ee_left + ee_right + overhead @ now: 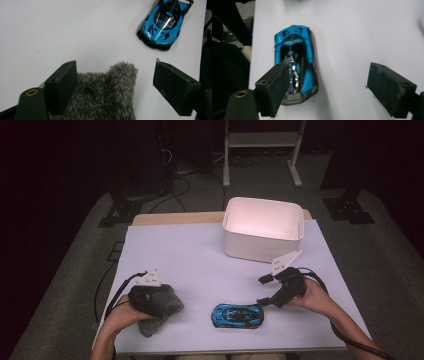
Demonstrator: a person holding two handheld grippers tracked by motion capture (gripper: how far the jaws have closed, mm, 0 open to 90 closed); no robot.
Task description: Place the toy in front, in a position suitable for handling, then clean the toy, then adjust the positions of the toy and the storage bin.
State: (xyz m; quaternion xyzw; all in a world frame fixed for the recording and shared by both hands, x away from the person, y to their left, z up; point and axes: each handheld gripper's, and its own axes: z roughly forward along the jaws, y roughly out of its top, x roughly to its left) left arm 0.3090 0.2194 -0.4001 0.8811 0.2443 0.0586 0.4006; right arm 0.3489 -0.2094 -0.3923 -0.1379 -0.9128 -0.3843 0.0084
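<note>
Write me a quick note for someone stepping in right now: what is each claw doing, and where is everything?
Left claw: open, over the grey furry cloth, not pinching it.
Right claw: open, above the table, holding nothing; the blue toy car lies by one of its jaws.
White bin: at the far side of the table, looks empty.
Done: nothing is in the bin yet.
Left, probably: put the car and cloth in the bin.

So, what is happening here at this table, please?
A person holds a gripper in each hand at a white table. The left gripper stands open over a grey fuzzy cloth, which lies between its jaws without being pinched. The right gripper is open too, just above a blue toy car on the table. A white bin stands farther back, nothing visible inside it.
</note>
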